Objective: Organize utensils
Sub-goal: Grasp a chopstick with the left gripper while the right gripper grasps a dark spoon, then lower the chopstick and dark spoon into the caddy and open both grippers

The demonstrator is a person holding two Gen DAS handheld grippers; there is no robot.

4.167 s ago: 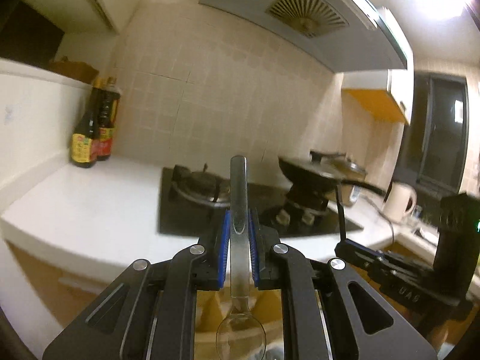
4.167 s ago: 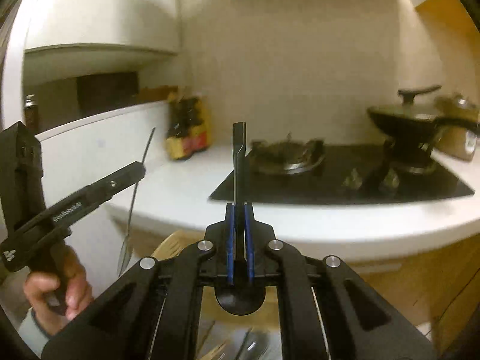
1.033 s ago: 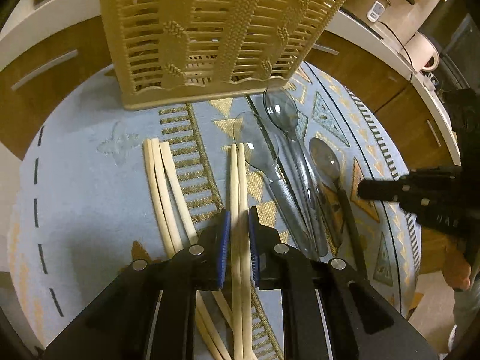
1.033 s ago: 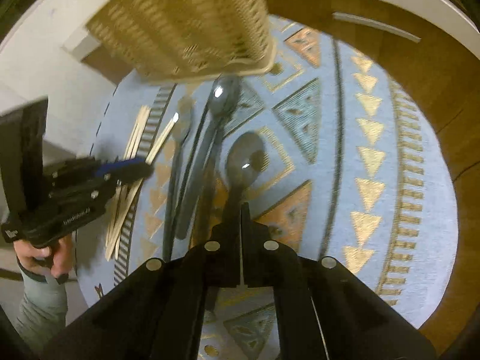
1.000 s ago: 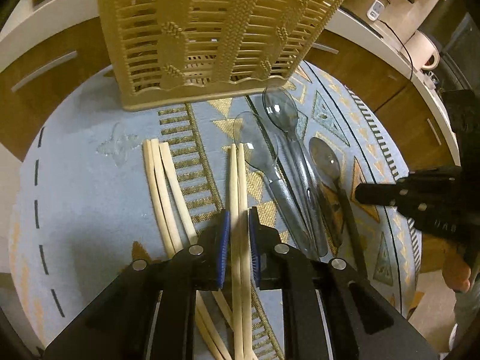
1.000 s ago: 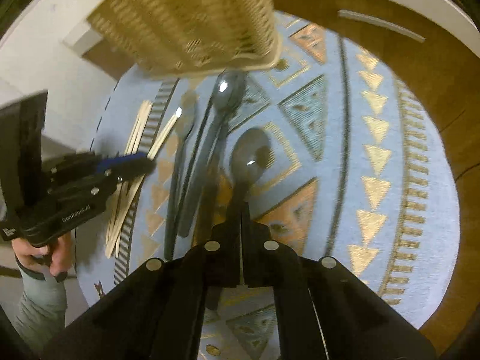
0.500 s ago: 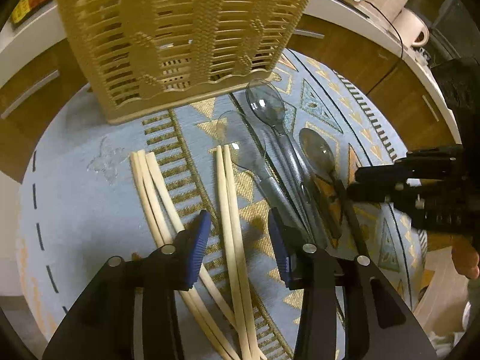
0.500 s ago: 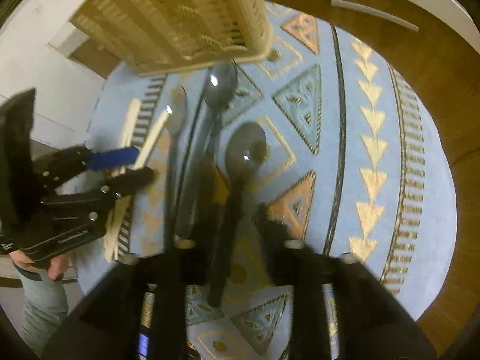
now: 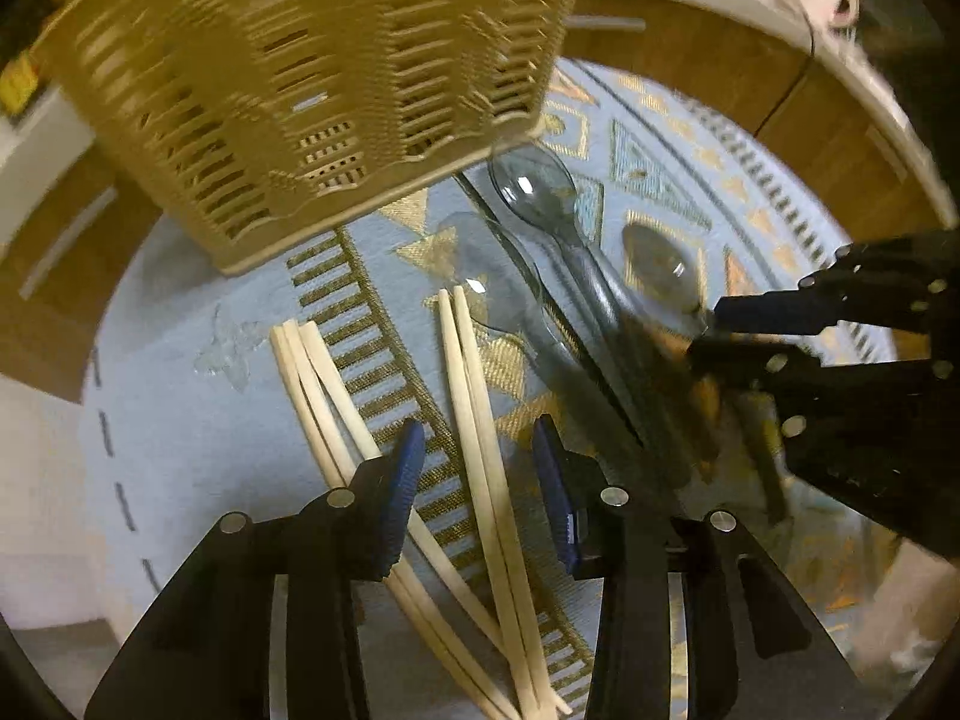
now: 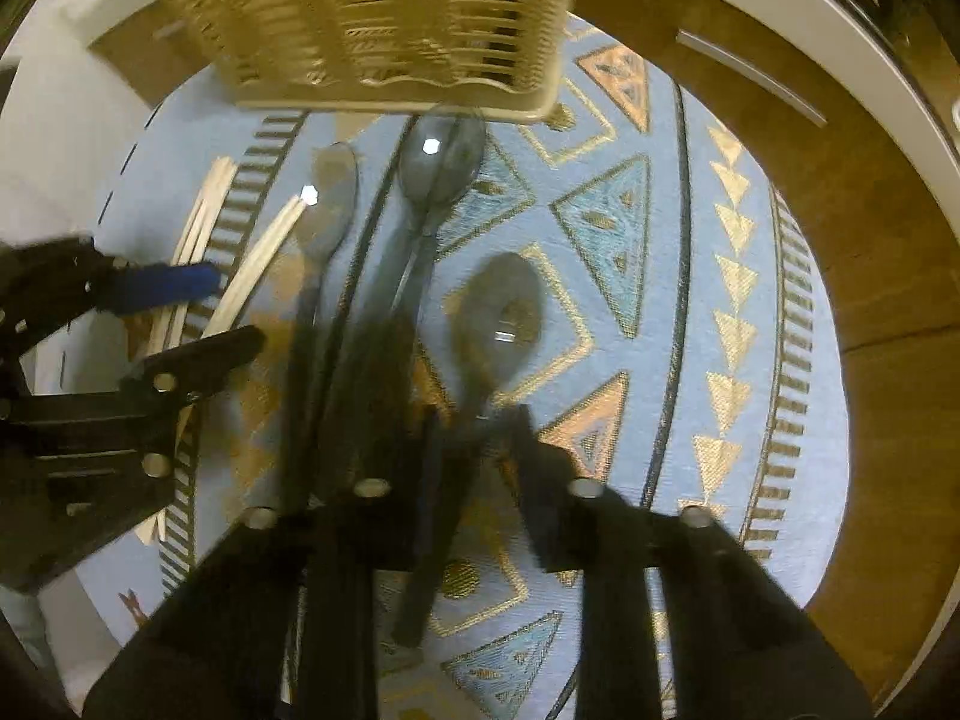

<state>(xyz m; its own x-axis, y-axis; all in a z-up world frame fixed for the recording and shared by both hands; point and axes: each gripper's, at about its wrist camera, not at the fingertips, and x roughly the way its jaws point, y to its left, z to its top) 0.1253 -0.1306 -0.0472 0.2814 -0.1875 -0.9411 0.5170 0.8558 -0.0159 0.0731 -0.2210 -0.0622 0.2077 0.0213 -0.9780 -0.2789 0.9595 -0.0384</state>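
Note:
My left gripper (image 9: pixel 477 456) is open, its jaws either side of a pair of wooden chopsticks (image 9: pixel 480 426) lying on the blue patterned mat (image 9: pixel 198 432). More chopsticks (image 9: pixel 312 384) lie to the left. My right gripper (image 10: pixel 474 438) is open over the handle of a dark spoon (image 10: pixel 501 324) on the mat. Two clear spoons (image 10: pixel 438 156) (image 10: pixel 327 192) lie between the grippers. The right gripper (image 9: pixel 714 333) also shows in the left wrist view, and the left gripper (image 10: pixel 231 312) in the right wrist view.
A tan slotted utensil basket (image 9: pixel 312 72) stands on the mat just beyond the spoons, also in the right wrist view (image 10: pixel 384 18). Wooden cabinet fronts (image 10: pixel 852 192) and a white counter edge (image 10: pixel 810 30) ring the mat.
Both grippers have opened: the left let go of the chopstick pair, the right let go of the dark spoon. Both now sit a little lower and closer to the basket.

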